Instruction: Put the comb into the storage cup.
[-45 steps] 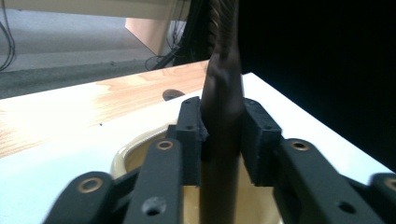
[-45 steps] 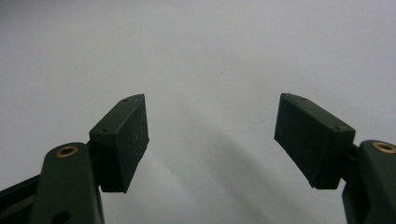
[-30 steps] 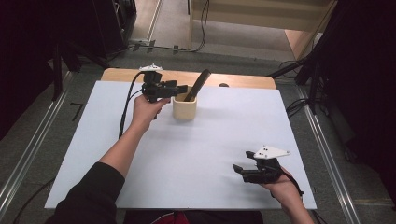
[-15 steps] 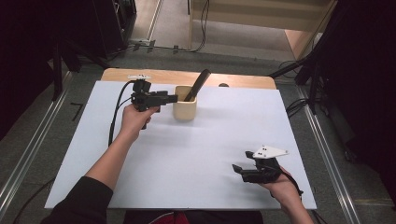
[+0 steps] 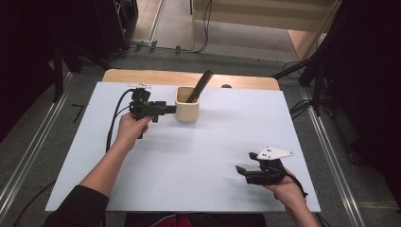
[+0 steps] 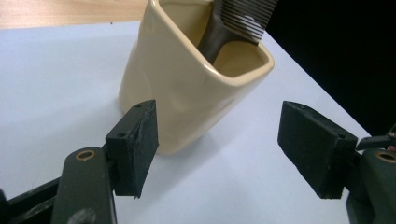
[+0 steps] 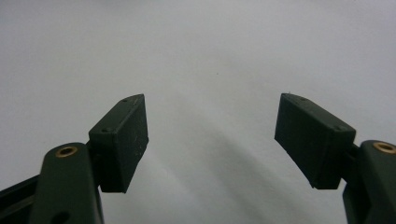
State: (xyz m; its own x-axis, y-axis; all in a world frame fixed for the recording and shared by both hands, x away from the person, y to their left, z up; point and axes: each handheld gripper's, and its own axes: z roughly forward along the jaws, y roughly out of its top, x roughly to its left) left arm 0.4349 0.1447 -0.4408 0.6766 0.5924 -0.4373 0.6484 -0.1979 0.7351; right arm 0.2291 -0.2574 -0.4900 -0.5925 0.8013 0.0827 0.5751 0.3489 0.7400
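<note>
While the comb (image 5: 202,83) is already stood inside the cream cup (image 5: 187,104), just above the middle of the high view, nothing is held yet, so the cup is judged not yet grabbed. The left gripper (image 5: 168,109) is held level beside the cup, jaws spread wide with nothing between them. The right gripper (image 5: 243,171) is rested at the lower right, jaws wide and empty.
</note>
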